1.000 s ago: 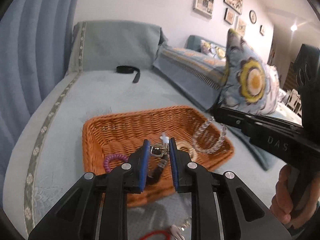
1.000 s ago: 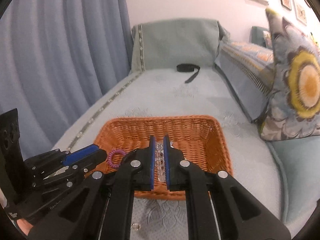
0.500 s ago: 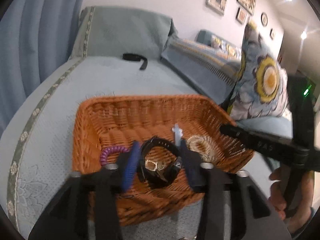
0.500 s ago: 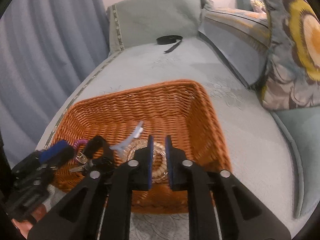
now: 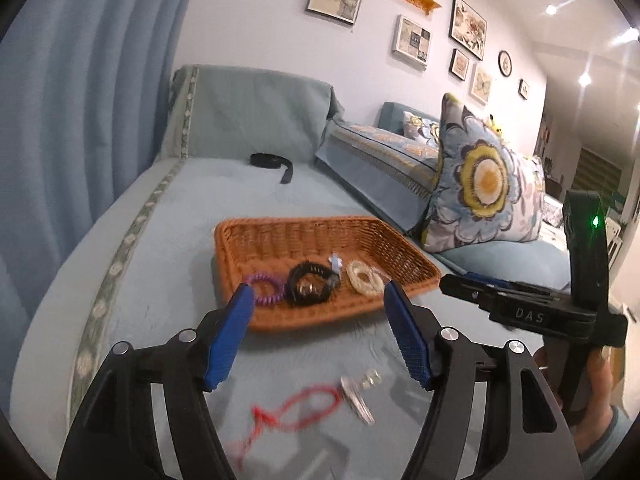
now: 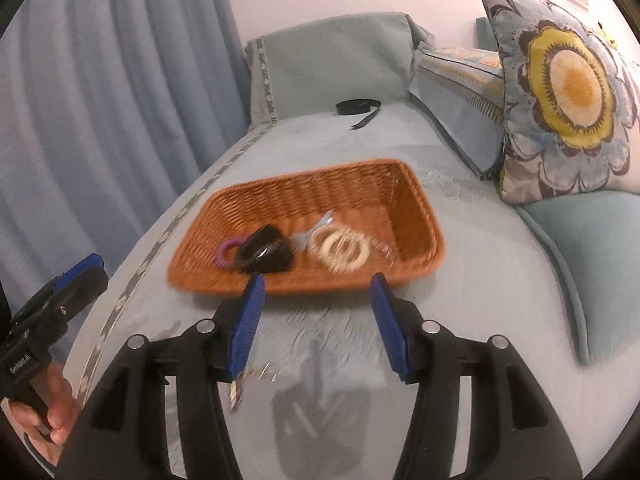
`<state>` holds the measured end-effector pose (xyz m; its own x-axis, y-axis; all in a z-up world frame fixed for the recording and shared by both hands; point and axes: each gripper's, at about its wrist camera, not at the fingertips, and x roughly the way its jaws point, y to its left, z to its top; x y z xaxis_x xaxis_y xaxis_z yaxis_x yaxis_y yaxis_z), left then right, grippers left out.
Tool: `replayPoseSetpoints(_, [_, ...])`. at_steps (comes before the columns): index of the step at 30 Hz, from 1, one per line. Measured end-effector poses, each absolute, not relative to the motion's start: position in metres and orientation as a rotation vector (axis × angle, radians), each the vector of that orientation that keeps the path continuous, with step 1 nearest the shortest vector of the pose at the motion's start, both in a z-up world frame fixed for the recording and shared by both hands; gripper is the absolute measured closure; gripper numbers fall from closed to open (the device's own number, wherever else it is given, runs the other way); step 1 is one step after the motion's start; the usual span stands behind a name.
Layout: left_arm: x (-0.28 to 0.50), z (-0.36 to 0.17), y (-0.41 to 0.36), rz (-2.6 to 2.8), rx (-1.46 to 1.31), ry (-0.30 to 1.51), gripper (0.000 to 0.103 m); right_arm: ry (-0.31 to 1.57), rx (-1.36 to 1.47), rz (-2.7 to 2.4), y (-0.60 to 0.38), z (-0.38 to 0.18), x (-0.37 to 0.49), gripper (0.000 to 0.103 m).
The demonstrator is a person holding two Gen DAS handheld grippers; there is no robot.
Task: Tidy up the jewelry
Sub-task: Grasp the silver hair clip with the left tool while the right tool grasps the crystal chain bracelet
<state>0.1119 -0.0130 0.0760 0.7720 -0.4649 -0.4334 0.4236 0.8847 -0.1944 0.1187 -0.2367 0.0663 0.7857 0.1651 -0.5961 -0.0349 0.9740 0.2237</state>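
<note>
**With Both Tools Empty, the Loose Pieces Outside the Basket Come Next**

While the wicker basket (image 5: 320,236) sits at the centre of both views on the pale blue sofa seat (image 5: 168,264), four pieces are seen lined up along its near side: a purple coil band (image 5: 266,289), a black watch (image 5: 310,286), a pale blue clip (image 5: 335,263) and a cream beaded bracelet (image 5: 364,279). The left tool (image 5: 316,334) is held with its blue pads spread wide and nothing between them; the right tool (image 6: 316,320) is likewise spread and empty, short of the basket's near rim.

Two items are left outside the basket, in the lower middle of the left wrist view: a red cord (image 5: 296,406) and, just beside it, a small silvery metal piece (image 5: 356,394), both blurred. A thin metal piece (image 6: 240,384) shows faintly under the right tool's left finger; what it is cannot be told.

The step in hand is judged to be the turn from depositing toward a fresh pickup. For the next move, one tool would need to be lowered over the cord or the metal piece, with its pads brought down flat to the fabric, since both lie thin and low on a soft surface.
</note>
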Motion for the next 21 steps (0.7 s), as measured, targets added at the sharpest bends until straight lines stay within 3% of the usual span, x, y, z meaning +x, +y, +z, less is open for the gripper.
replayPoseSetpoints(10, [0.055, 0.032, 0.01, -0.457, -0.135, 0.606, 0.038, 0.773, 0.201, 0.159, -0.203, 0.019, 0.049, 0.052])
replayPoseSetpoints(21, [0.056, 0.007, -0.001, -0.491, -0.144, 0.685, 0.043, 0.852, 0.077, 0.234, -0.165, -0.017, -0.017, 0.052])
